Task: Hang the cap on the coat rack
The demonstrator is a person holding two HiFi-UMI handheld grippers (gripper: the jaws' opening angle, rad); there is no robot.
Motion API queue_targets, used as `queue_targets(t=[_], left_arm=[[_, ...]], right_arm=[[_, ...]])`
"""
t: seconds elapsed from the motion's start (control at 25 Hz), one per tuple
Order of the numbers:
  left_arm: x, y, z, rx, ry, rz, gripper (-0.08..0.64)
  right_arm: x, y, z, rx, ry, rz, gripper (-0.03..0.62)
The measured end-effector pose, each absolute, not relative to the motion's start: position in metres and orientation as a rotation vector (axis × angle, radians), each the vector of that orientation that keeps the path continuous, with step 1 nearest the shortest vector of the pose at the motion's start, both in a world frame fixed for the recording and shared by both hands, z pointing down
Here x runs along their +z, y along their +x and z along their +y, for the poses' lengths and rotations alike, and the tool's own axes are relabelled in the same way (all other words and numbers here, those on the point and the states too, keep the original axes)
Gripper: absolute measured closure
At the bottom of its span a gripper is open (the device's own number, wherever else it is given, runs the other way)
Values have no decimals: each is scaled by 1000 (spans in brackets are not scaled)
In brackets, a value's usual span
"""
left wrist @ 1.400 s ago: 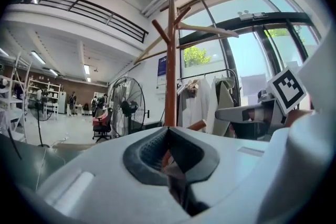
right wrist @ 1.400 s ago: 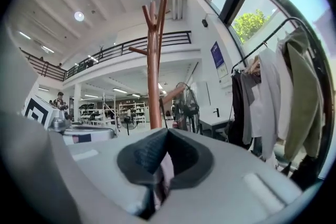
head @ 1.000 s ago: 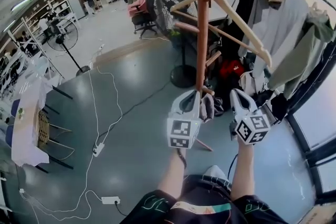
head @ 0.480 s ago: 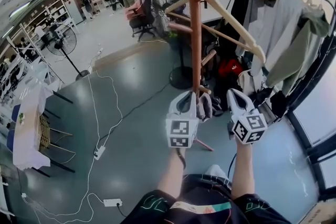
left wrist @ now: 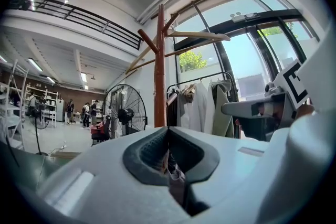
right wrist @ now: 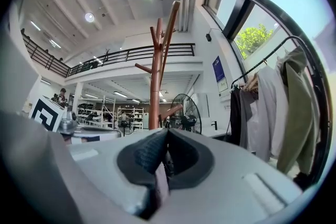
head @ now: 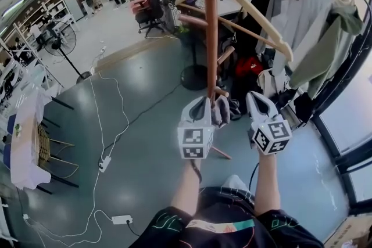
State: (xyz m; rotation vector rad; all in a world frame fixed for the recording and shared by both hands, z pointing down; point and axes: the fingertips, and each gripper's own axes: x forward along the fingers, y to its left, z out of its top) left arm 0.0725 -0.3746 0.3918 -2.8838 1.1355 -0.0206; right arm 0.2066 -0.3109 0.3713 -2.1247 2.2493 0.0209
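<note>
Head view shows you holding both tools low in front of the coat rack [head: 209,38], whose post rises straight up from just beyond the left gripper [head: 201,104]; the right gripper [head: 254,99] sits off to the post's right. The cap [head: 222,112] is a small grey bundle slung between the two tools, close against the left one and just below a short lower peg [head: 220,92]. Longer pegs branch off higher up the post, so, as I judge it, your coming move runs upward and slightly forward, with your left hand the nearer to the post. Left gripper view has the left gripper [left wrist: 168,157] pressed together on a thin fold of the cap [left wrist: 176,178], with the post [left wrist: 160,76] dead ahead and upright and its pegs forking well above the tips. Right gripper view shows the right gripper [right wrist: 163,157] likewise closed on a narrow strip of the cap [right wrist: 161,186], and the post [right wrist: 155,86] standing just left of centre, so this side needs to swing left to meet a peg.
</note>
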Motion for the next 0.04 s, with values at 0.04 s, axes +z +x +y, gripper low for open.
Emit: queue_targets(t=[0.04], left_arm=[[394, 73, -376, -20, -2890, 1135, 549]], right_arm=[[372, 206, -312, 27, -2127, 2252, 589]])
